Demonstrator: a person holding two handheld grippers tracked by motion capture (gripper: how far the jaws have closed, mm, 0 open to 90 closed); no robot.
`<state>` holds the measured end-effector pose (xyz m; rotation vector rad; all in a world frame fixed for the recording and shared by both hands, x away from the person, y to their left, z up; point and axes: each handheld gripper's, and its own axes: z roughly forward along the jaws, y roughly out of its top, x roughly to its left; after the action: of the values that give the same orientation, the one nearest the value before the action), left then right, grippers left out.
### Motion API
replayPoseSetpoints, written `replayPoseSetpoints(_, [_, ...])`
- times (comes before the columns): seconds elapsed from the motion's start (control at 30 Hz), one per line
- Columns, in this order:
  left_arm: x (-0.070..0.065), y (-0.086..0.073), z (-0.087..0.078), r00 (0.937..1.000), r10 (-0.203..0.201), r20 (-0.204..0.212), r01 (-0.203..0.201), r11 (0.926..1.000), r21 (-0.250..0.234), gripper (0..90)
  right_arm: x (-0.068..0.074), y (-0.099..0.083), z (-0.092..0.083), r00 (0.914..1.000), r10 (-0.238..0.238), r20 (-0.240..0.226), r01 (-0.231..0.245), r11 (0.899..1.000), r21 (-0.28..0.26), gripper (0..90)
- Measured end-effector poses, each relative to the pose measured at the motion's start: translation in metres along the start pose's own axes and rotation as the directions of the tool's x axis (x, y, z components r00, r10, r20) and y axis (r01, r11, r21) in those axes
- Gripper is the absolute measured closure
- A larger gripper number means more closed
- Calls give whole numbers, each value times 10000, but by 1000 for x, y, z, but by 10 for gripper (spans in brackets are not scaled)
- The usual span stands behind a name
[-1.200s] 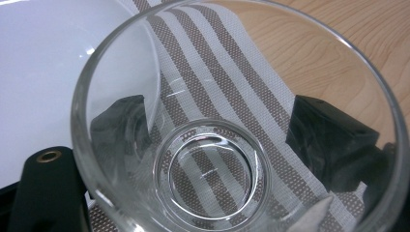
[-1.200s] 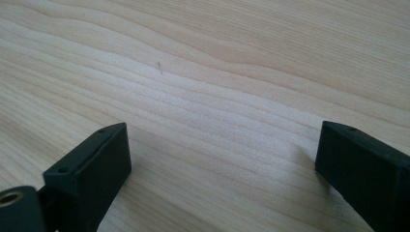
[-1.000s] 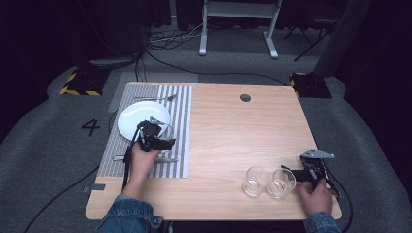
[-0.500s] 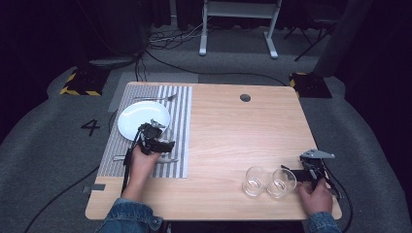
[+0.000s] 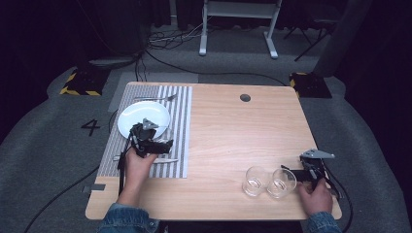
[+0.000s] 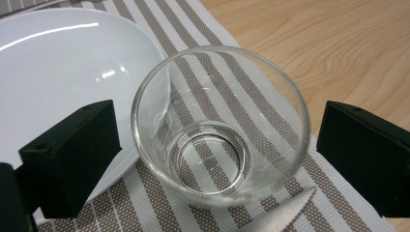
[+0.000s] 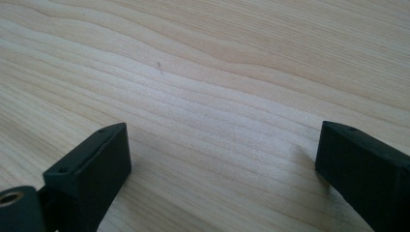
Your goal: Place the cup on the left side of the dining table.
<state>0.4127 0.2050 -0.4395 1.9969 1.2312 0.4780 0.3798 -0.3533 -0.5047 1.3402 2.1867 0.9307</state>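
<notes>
Clear glass between wide-spread left claw jaws, untouched; right claw agape, empty.

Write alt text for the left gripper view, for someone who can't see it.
A clear empty glass stands upright between the left gripper's open black jaws, on a striped placemat. A white plate lies to its left, a knife tip below, wooden table beyond.
</notes>
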Motion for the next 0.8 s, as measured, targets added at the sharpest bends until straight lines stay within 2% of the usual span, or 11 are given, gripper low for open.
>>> replayPoseSetpoints(0.2, [-6, -6, -27, 10000, 23, 66, -21, 9992, -393, 3, 0, 0, 0, 10000, -4, 2, 4, 10000, -1, 60])
replayPoseSetpoints(0.27, [-9, -10, -37, 9999, 134, 32, -132, 9990, -426, 3, 0, 0, 0, 10000, -3, 3, 3, 10000, -1, 60])
replayPoseSetpoints(0.4, [-13, -19, -55, 9999, 116, 68, -111, 9977, -670, 4, 0, 0, 0, 10000, 1, 2, -1, 10000, 2, 60])
replayPoseSetpoints(0.63, [-21, -34, -80, 9995, 324, 28, -321, 9964, -782, 4, 0, 0, 0, 10000, -3, 0, 3, 10000, 2, 60])
replayPoseSetpoints(0.8, [-22, -43, -92, 9992, 379, 81, -372, 9963, -772, 4, 0, 0, 0, 10000, -1, -1, 1, 10000, 5, 60])
